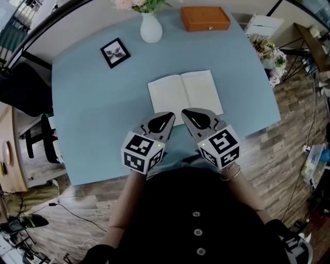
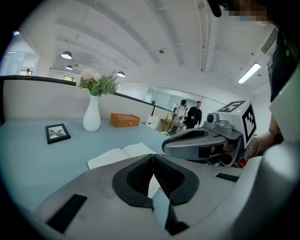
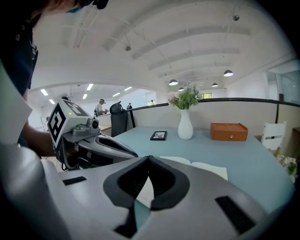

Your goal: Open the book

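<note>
Light-blue table point(image 1: 87, 108) seen from above, with the person standing at its near edge. At far left on the table, a small black picture frame point(image 1: 115, 52) lies flat, well apart from everything else. Right of it, at the far edge, a white vase point(image 1: 151, 28) stands upright and holds pale flowers point(image 1: 135, 4).

Left gripper point(image 1: 170, 115): held low over the near part of the table, pointing away from the person and slightly toward the centre. Its own view shows the two dark ribbed pads meeting at their tips, with nothing caught between them. Its marker cube point(image 1: 142, 151) sits at the rear, close to the person's body.

Centre: the book point(image 1: 184, 93) lies flat and open on the table, two blank cream pages facing up and the spine running away from the person. Its near edge lies just under both gripper tips in the head view; whether either tip touches the paper cannot be told.

Right gripper point(image 1: 184, 111): beside the left one and angled inward, so that the two tips are near each other over the book's near edge. Its own view likewise shows the pads pressed together at the tip and empty. A thin bracelet point(image 1: 230, 174) circles the wrist behind it.

Far right, at the back of the table, an orange-brown wooden box point(image 1: 204, 18) rests flat.
</note>
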Motion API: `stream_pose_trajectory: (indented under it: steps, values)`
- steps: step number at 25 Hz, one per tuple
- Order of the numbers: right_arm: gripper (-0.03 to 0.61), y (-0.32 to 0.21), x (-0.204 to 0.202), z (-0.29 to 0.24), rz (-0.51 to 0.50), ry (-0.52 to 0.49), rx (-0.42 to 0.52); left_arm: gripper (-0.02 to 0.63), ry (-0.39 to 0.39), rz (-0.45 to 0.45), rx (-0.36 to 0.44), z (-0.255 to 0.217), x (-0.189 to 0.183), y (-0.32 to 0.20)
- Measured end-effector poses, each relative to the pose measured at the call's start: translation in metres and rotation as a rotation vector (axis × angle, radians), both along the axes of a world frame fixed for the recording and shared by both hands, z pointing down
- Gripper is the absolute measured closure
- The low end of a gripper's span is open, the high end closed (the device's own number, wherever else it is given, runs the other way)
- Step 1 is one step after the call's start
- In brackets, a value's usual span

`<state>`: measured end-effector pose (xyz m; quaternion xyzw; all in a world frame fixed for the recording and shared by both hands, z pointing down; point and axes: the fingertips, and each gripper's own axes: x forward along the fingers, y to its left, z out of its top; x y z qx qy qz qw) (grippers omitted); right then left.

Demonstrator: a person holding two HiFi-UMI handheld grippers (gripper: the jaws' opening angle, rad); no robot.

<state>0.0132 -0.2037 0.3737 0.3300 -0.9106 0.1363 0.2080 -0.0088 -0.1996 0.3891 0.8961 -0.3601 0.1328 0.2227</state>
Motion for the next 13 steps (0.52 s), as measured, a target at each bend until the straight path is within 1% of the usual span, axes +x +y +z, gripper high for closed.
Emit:
stream_pose_trajectory:
  steps: [13]
  values:
    - [0.577,-0.0021,-0.0004,0.0029,0.006,-0.003,-0.012,0.601,-0.014,-0.012,-0.004,0.0033,-0.0054,0.0003]
